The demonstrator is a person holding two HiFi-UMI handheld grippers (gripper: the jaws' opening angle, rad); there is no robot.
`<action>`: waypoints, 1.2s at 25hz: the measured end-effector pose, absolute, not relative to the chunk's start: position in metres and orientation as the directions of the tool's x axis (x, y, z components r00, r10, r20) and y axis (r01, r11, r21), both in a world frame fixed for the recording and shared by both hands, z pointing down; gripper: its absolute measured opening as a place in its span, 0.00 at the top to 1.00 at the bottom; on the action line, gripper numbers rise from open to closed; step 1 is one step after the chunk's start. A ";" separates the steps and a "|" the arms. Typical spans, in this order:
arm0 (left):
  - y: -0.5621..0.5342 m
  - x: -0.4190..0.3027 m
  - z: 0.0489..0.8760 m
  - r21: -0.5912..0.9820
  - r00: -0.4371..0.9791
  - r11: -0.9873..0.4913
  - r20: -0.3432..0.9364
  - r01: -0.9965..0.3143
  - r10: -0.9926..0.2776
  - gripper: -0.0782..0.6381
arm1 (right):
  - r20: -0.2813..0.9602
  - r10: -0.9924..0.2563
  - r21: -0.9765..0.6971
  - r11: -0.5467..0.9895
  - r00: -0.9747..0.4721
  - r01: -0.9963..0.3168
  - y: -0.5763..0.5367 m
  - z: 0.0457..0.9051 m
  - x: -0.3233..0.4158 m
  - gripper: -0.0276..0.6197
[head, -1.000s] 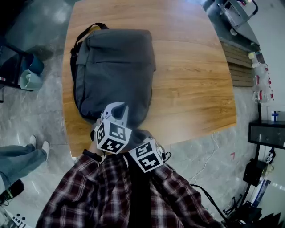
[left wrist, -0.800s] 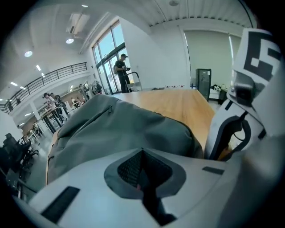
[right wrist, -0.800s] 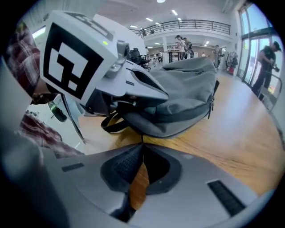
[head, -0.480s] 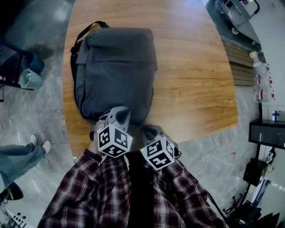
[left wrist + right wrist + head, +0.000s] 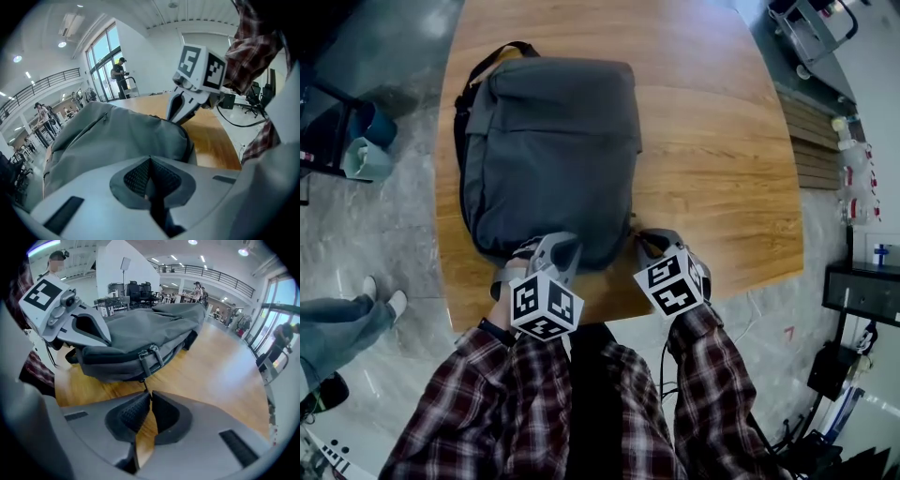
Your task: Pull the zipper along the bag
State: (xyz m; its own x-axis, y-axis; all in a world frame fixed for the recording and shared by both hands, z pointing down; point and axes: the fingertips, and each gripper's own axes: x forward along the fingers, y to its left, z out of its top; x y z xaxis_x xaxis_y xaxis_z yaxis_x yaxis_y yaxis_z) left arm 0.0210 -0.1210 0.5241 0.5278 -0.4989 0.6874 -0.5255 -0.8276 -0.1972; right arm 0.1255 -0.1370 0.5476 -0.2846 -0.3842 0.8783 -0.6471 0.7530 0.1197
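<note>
Head view: a grey bag (image 5: 548, 159) lies flat on the wooden table (image 5: 712, 141), with both grippers at its near edge, close to the person.
Left gripper: the left gripper (image 5: 150, 161) has its jaws pressed together at the tips, and the grey between the pads looks like a fold of the bag's near edge (a holding grip, as I judge it).
Right gripper: the right gripper (image 5: 151, 397) has its tips closed on the thin dark zipper pull (image 5: 144, 389), which runs down from the bag's near corner, just beside a buckle; wood shows through the gap lower down between the pads.
Spacing: the two grippers sit near each other along the same edge, left on the fabric, right at the corner.
Step in hand: both holds are taken and the pull itself is not yet begun, judging by the slider sitting at the corner.
Next move: draw the right gripper along the zip line, keeping the pull taut, while the left pins the bag so it does not slide on the table.
Watch for: so thin a tab could slip out of the tips.
</note>
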 end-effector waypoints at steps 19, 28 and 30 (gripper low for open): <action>-0.158 -0.007 0.495 -0.276 0.589 -0.838 0.609 -0.470 -0.531 0.88 | 0.848 -0.372 -0.025 0.682 -0.376 -0.731 -0.125 0.538 0.112 0.94; -0.126 0.037 0.513 -0.117 0.592 -0.845 0.663 -0.522 -0.458 0.88 | 0.825 -0.358 -0.061 0.712 -0.436 -0.699 -0.088 0.536 0.076 0.94; -0.125 0.035 0.521 -0.108 0.599 -0.835 0.647 -0.539 -0.471 0.88 | 0.839 -0.347 -0.016 0.754 -0.419 -0.656 -0.090 0.540 0.083 0.94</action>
State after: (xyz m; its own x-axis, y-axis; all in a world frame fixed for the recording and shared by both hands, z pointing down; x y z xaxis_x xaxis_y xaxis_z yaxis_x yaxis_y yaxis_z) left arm 0.0354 -0.1250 0.5207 0.5995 -0.4708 0.6473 -0.5391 -0.8352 -0.1082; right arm 0.0828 -0.0902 0.5400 -0.4188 -0.3467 0.8393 -0.6563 0.7544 -0.0158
